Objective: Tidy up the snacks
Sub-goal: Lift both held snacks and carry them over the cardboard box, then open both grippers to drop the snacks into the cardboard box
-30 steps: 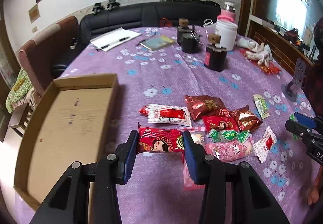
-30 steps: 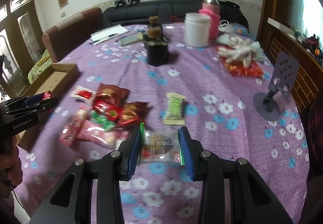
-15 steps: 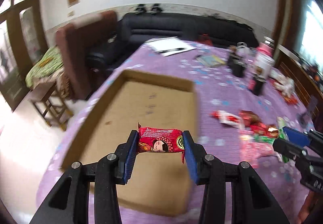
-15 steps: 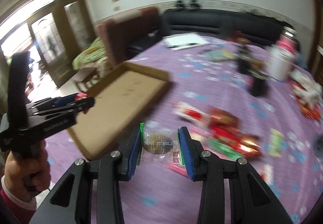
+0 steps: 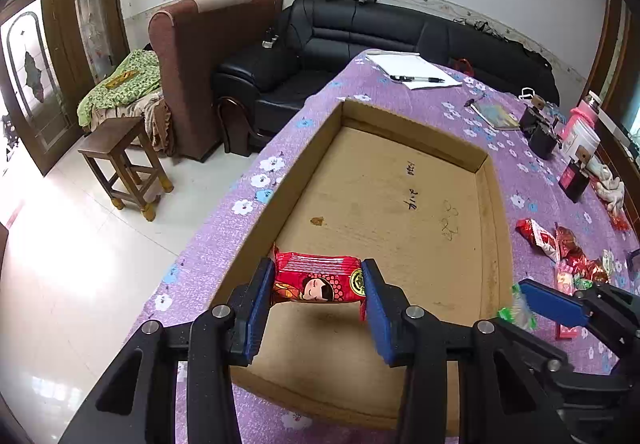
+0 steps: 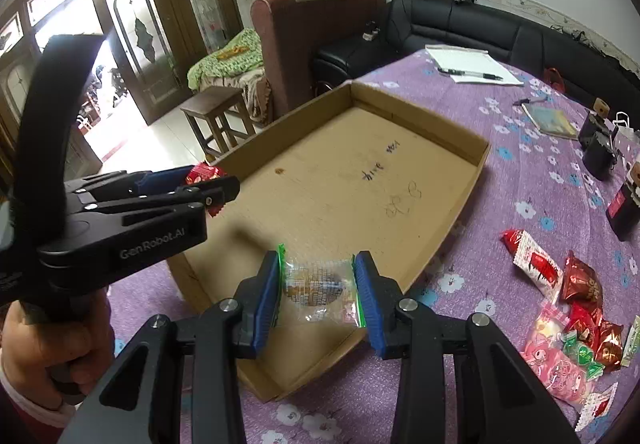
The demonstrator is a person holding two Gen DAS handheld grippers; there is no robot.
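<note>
My left gripper (image 5: 318, 286) is shut on a red snack packet (image 5: 316, 279) with a cartoon face and holds it over the near left part of the shallow cardboard tray (image 5: 490, 180). My right gripper (image 6: 317, 286) is shut on a clear cookie packet with green ends (image 6: 320, 286) above the tray's (image 6: 472, 184) near edge. The left gripper with its red packet also shows in the right wrist view (image 6: 208, 184). The right gripper shows at the left wrist view's right edge (image 5: 556, 308). A pile of loose snacks (image 6: 576, 324) lies on the purple cloth, right of the tray.
The tray floor holds nothing but pen marks. Dark jars (image 5: 540, 132), a white tub (image 5: 582, 140), a notepad with pen (image 5: 416, 74) and a booklet (image 5: 496, 112) stand on the far table. A wooden stool (image 5: 124, 164), armchair and black sofa stand beyond the table's left edge.
Both grippers have swung left from the snack pile to the tray, each still holding its packet. The left one now hangs over the tray floor, the right one at its near edge.
</note>
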